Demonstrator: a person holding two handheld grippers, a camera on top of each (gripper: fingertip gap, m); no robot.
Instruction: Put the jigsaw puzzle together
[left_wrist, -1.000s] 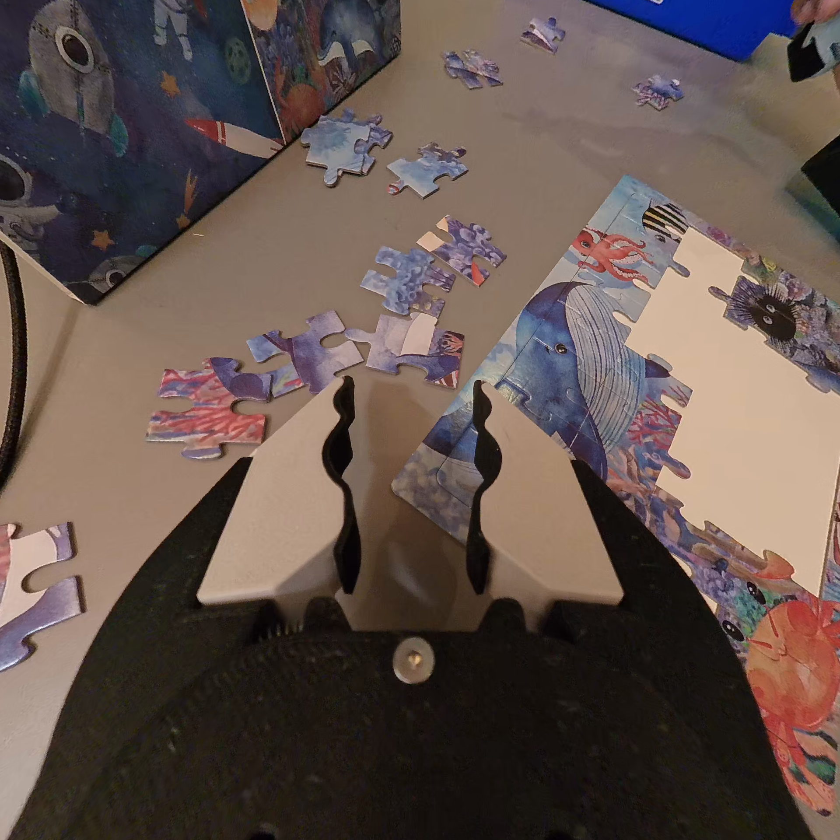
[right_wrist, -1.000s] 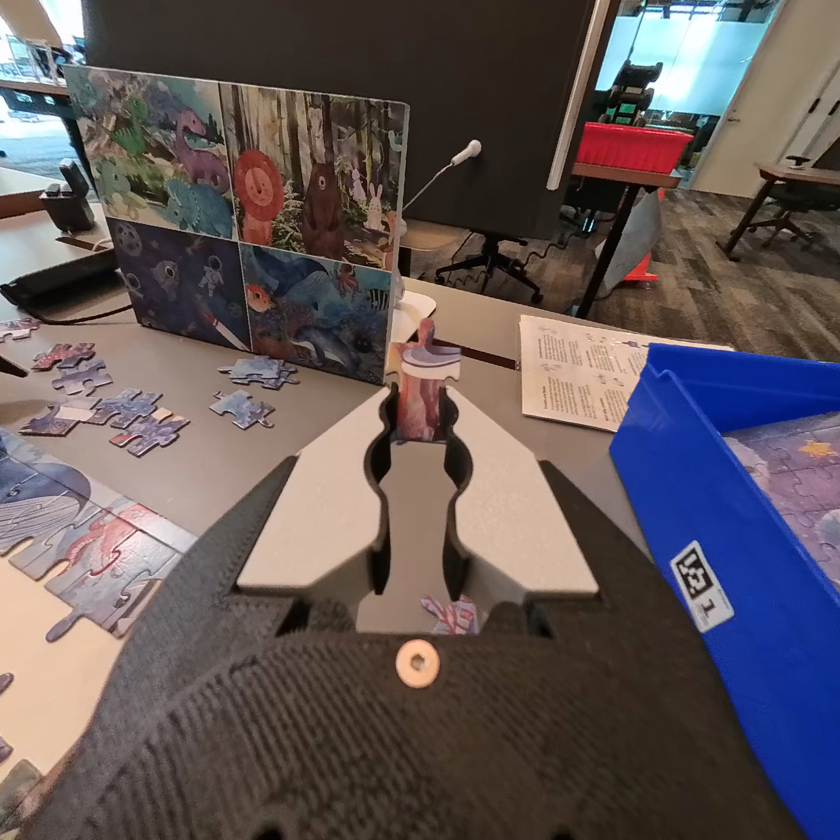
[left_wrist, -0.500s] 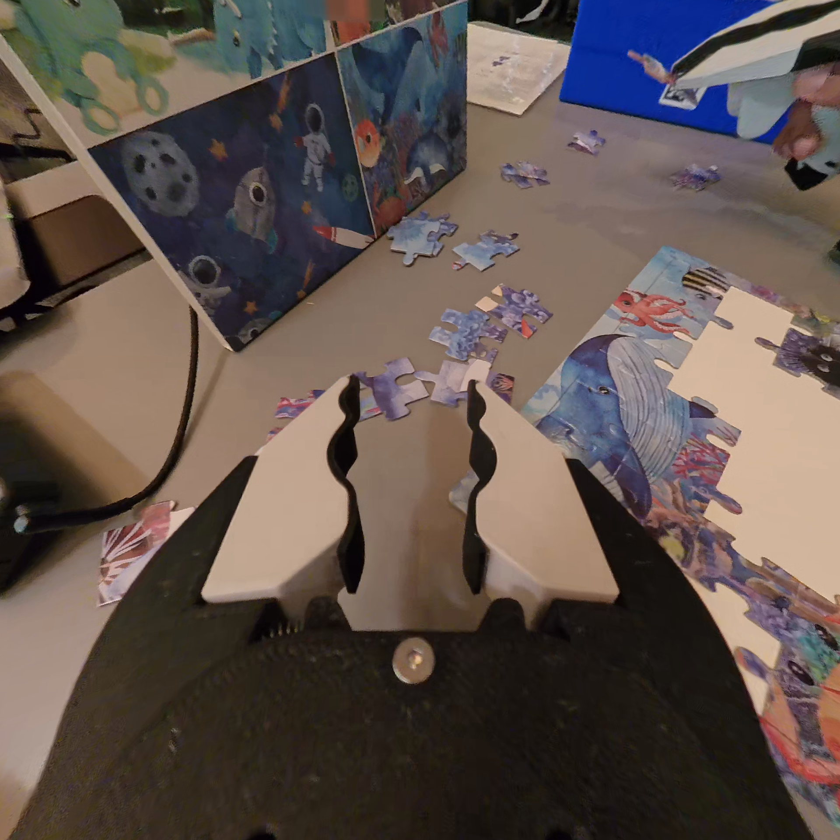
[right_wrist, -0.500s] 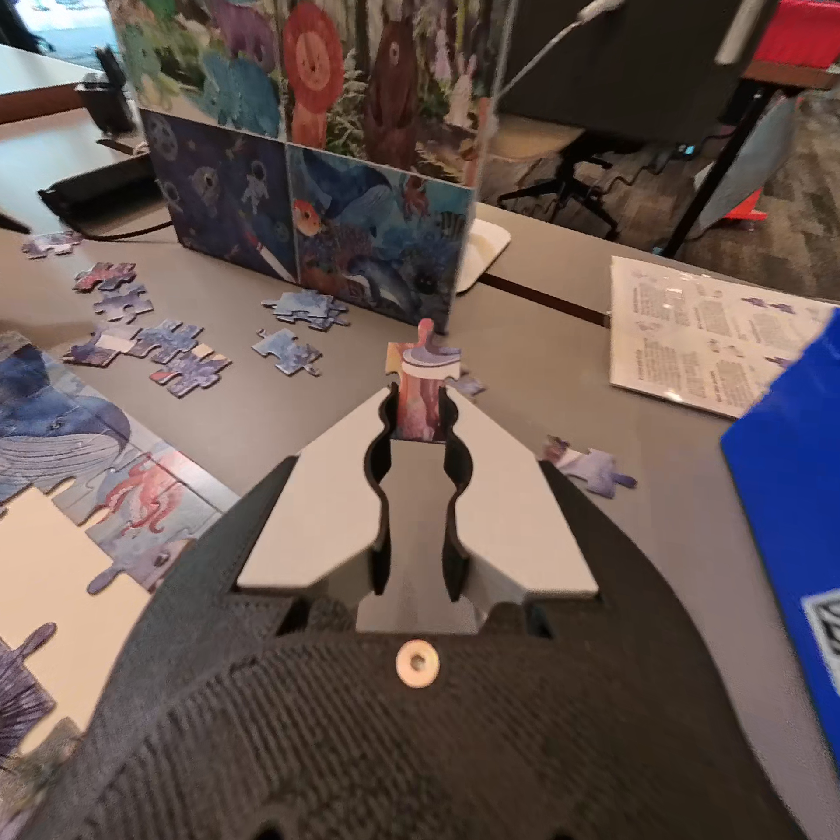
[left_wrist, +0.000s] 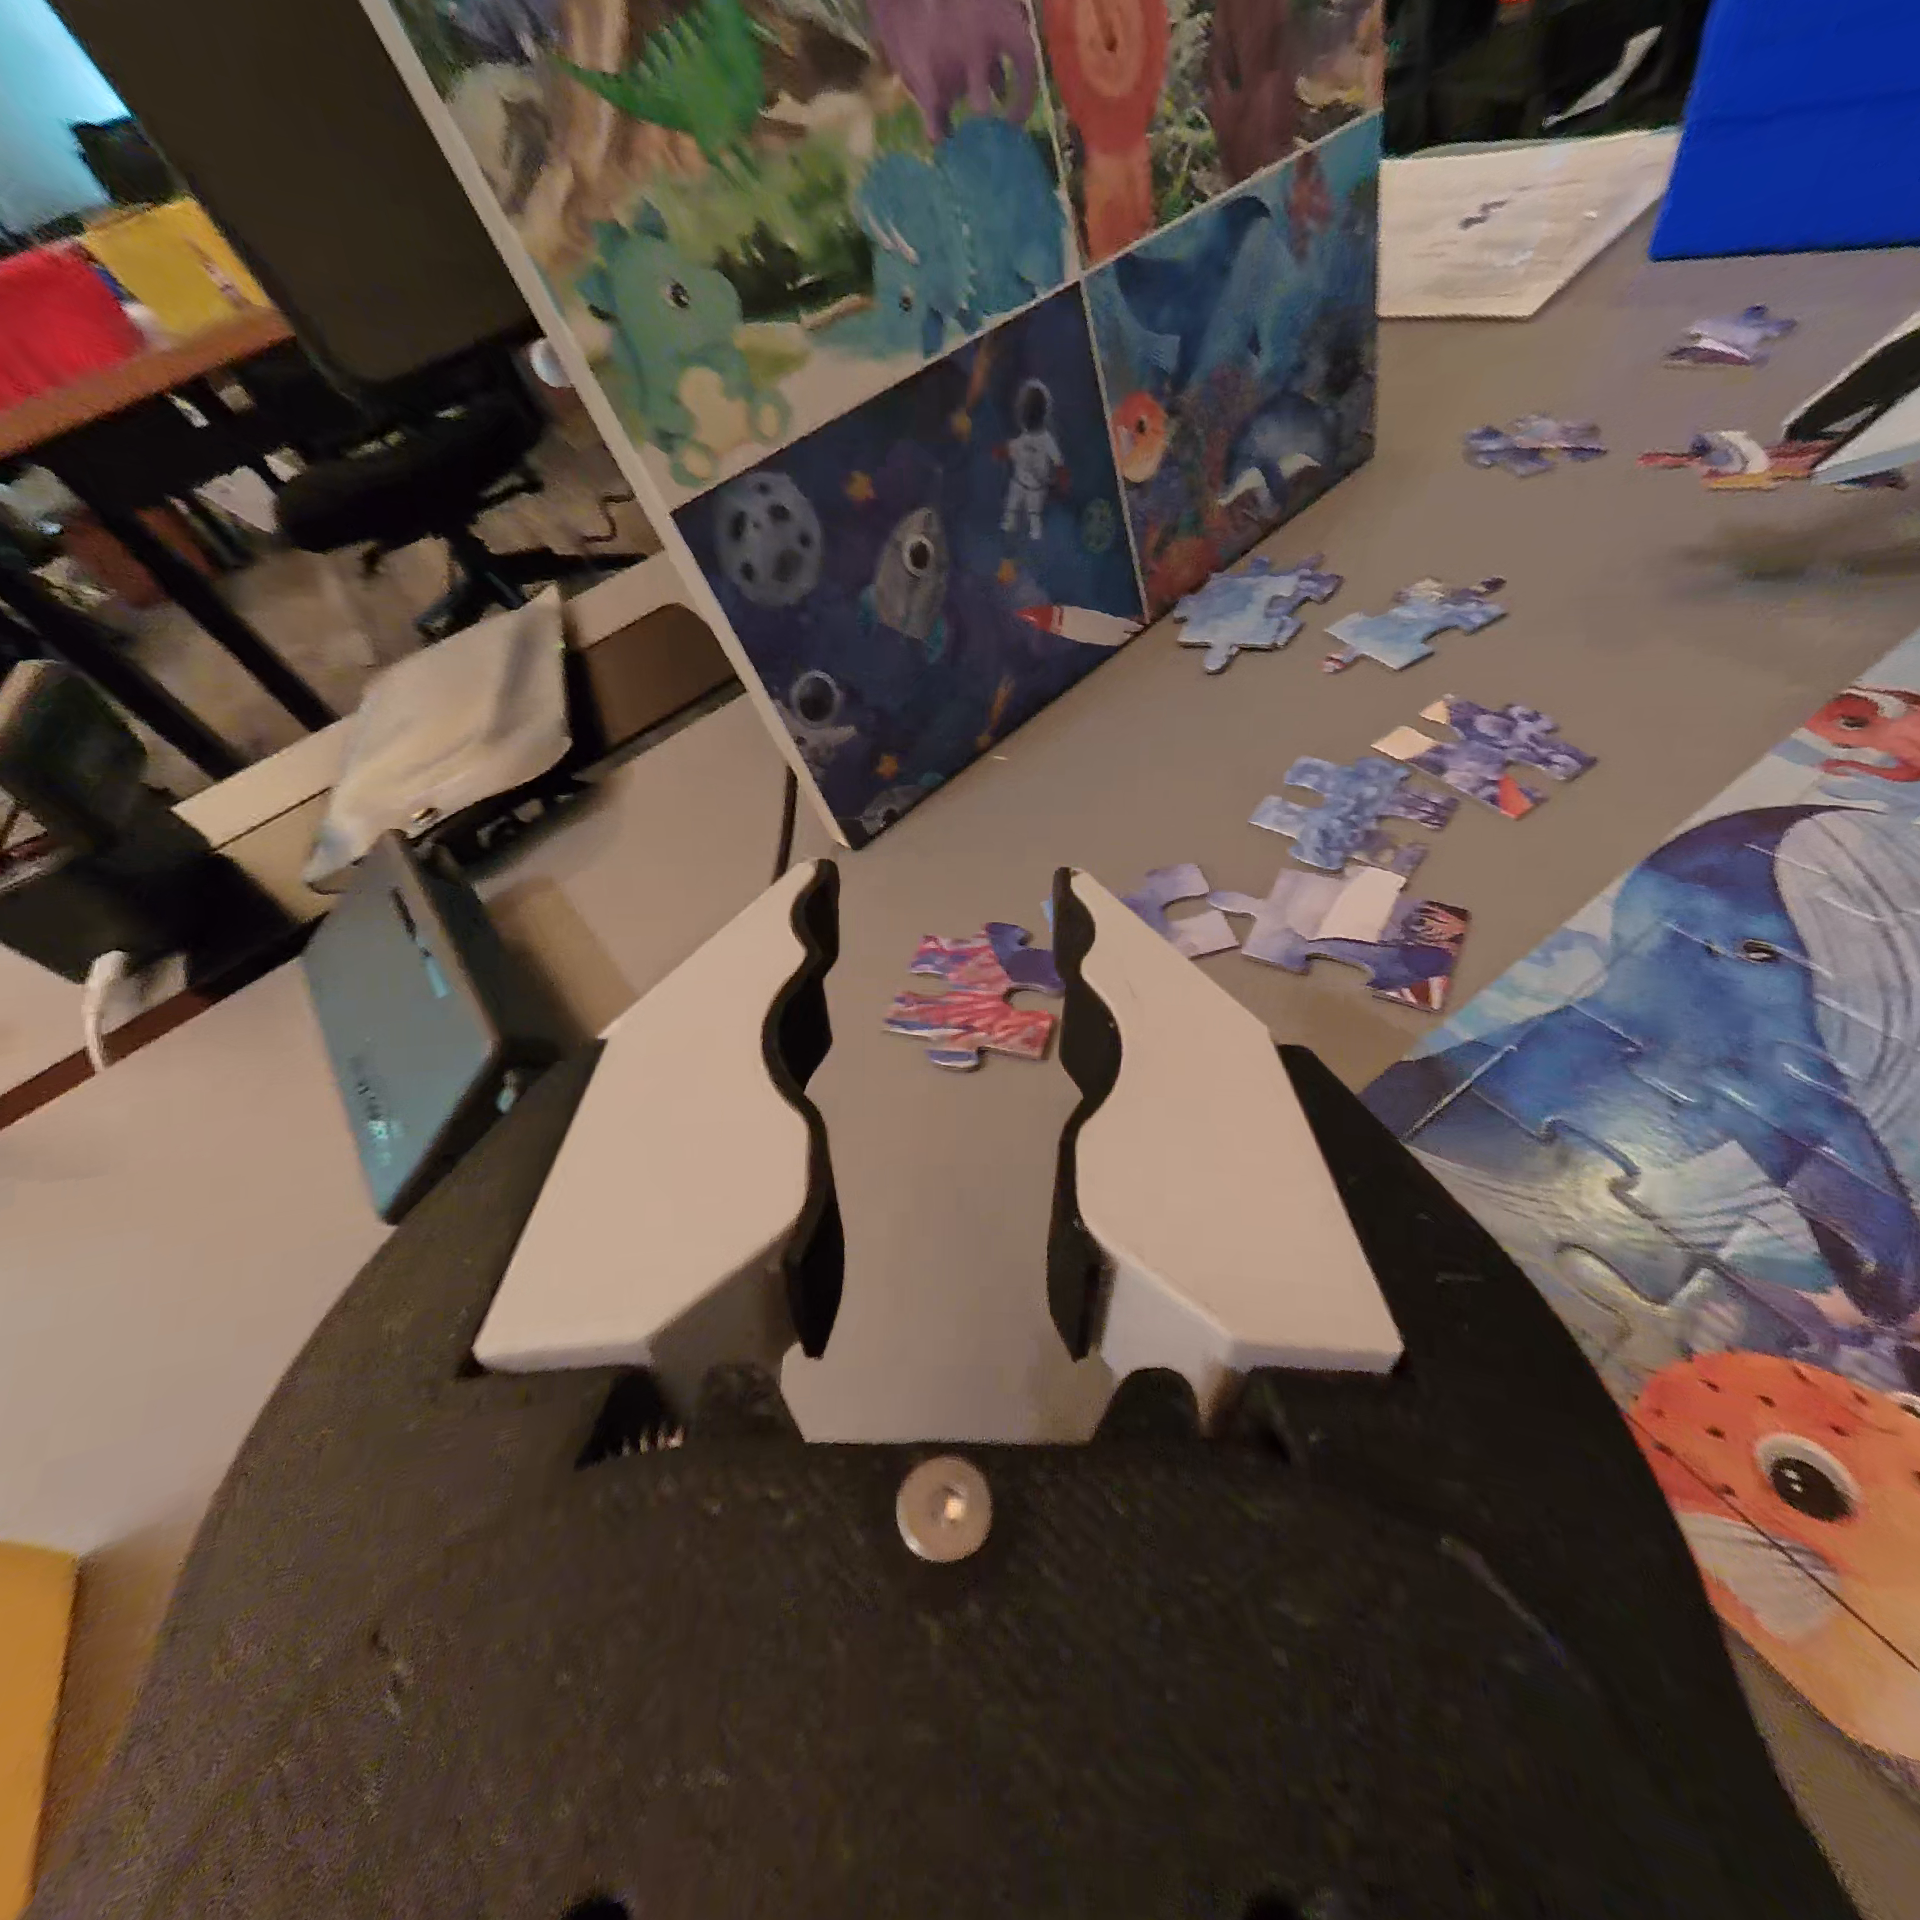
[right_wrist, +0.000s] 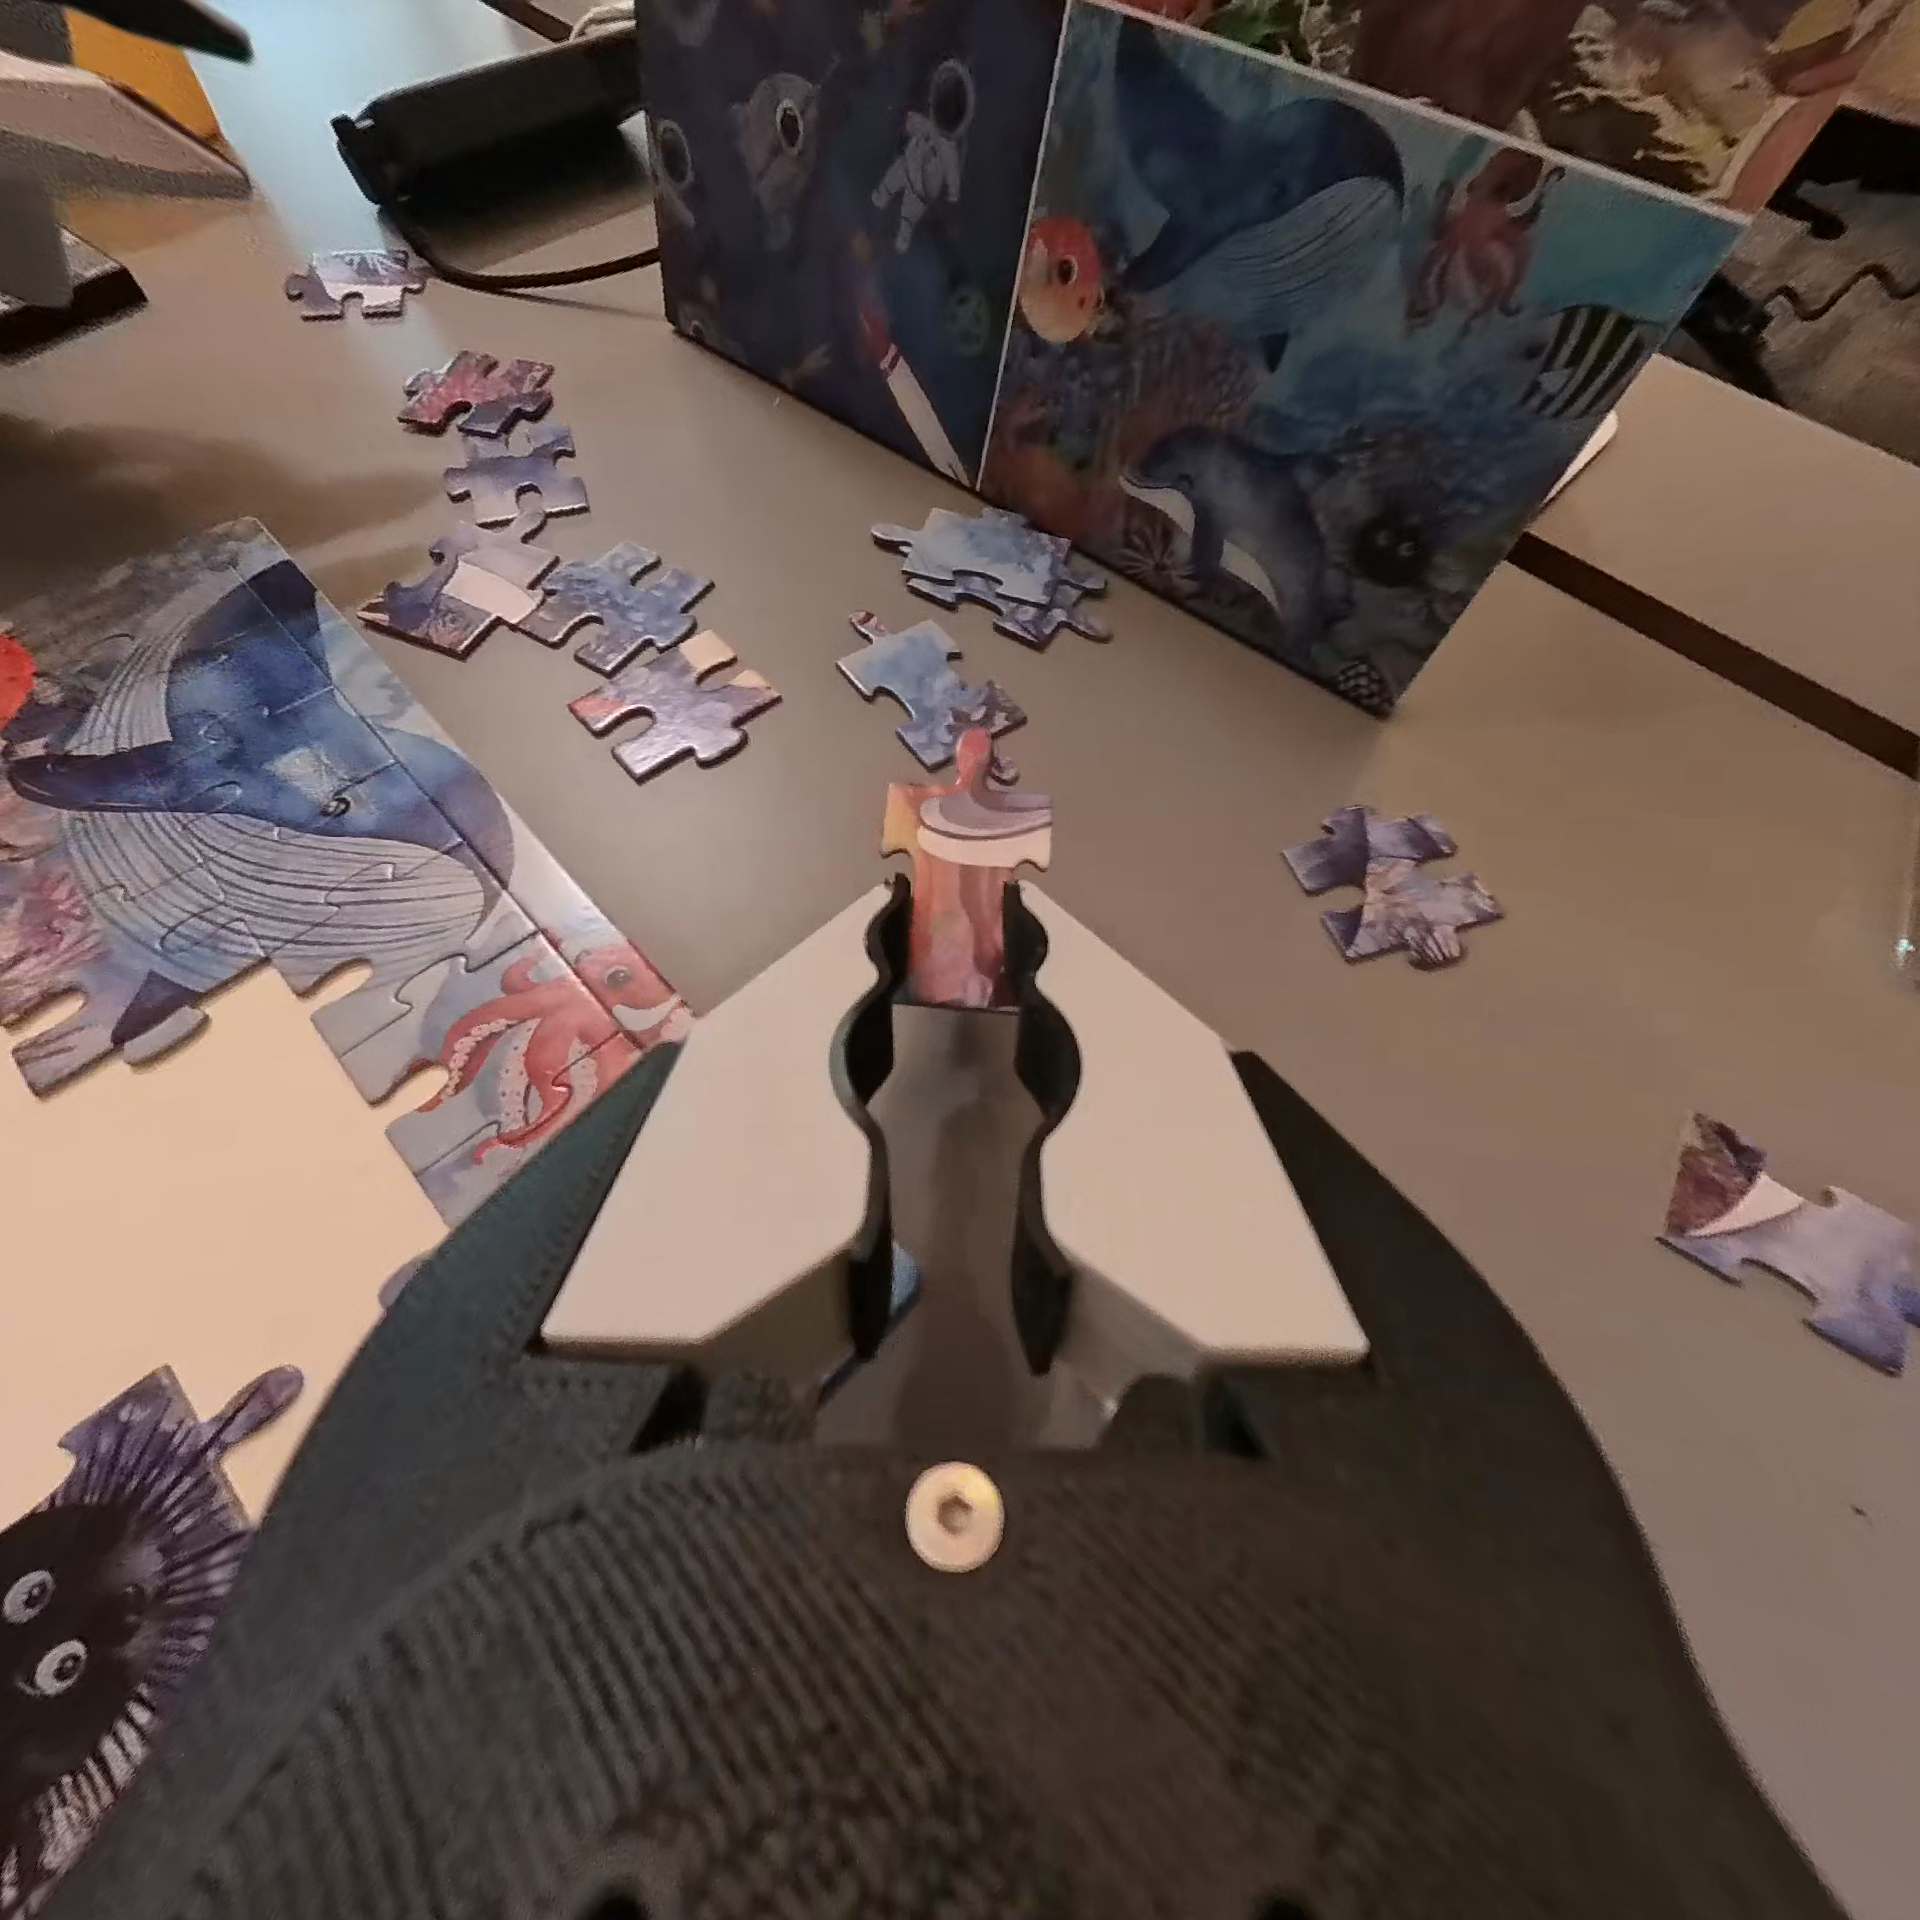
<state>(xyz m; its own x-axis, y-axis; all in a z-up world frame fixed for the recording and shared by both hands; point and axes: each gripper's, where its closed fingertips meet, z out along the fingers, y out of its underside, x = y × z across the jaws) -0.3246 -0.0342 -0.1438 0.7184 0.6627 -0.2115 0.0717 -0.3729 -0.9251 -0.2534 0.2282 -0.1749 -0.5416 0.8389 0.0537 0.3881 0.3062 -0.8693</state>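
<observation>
One pink piece (right_wrist: 966, 894) in right tongs (right_wrist: 958, 894); left tongs (left_wrist: 945, 883) wide, empty.

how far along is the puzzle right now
Partly done: the whale and octopus side of the assembled puzzle is joined, but a bare gap remains in its middle. In hand: the right gripper pinches a pink piece; the left gripper is open and empty. Left: the loose pieces on the table.
</observation>
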